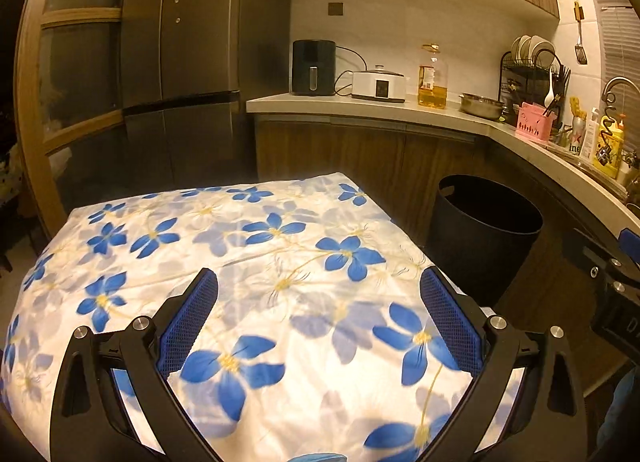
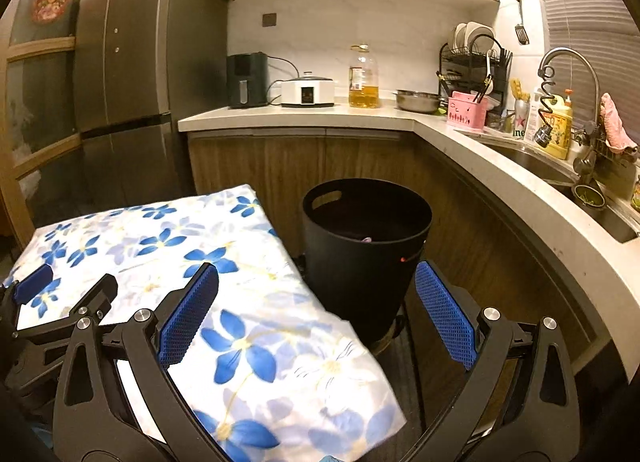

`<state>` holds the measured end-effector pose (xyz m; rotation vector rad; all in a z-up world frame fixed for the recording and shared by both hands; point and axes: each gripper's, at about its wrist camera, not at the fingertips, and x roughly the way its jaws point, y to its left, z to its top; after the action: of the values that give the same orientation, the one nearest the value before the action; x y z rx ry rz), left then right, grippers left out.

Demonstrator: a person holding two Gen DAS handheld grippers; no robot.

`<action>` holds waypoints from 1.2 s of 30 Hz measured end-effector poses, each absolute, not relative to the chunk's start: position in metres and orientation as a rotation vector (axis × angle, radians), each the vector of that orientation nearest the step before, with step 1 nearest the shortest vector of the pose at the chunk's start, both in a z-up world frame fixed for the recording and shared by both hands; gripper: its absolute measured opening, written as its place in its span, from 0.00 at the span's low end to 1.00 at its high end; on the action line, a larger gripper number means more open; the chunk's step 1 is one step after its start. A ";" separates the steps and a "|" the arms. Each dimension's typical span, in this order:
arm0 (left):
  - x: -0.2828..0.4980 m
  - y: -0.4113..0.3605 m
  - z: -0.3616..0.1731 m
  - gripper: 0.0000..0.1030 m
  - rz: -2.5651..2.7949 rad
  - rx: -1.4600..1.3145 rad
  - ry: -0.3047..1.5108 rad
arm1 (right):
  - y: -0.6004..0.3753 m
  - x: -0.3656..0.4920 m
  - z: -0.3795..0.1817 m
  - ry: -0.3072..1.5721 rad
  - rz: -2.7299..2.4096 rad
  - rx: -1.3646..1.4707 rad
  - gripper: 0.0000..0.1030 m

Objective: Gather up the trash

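Both grippers, left (image 1: 319, 326) and right (image 2: 316, 316), hang spread apart and empty above the cloth-covered table (image 1: 248, 246), which shows no trash; the bin (image 2: 366, 250) stands beside it, so collection appears finished or needs a search.

Left gripper (image 1: 319, 286) jaws spread wide, nothing between pads. Right gripper (image 2: 317, 282) same: wide apart, empty, level beside the left.

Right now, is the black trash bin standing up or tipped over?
Standing up. The black trash bin sits upright on the floor beside the flowered table, its open top facing up, no lid on it.
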<state>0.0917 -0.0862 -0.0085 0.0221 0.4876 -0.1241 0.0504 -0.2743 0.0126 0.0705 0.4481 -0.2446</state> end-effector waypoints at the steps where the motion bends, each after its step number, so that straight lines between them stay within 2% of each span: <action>1: 0.088 -0.083 -0.008 0.94 -0.125 0.022 0.485 | -0.271 0.046 0.013 0.448 -0.243 0.071 0.94; 13: 0.050 -0.066 -0.003 0.94 -0.122 0.022 0.457 | -0.244 0.011 0.023 0.417 -0.218 0.071 0.95; 36: 0.044 -0.057 0.003 0.94 -0.117 -0.007 0.443 | -0.236 0.002 0.030 0.393 -0.215 0.061 0.95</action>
<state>0.0443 -0.0573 0.0034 -0.0074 0.4429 -0.1170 0.0024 -0.2364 0.0299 0.0610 0.3934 -0.2146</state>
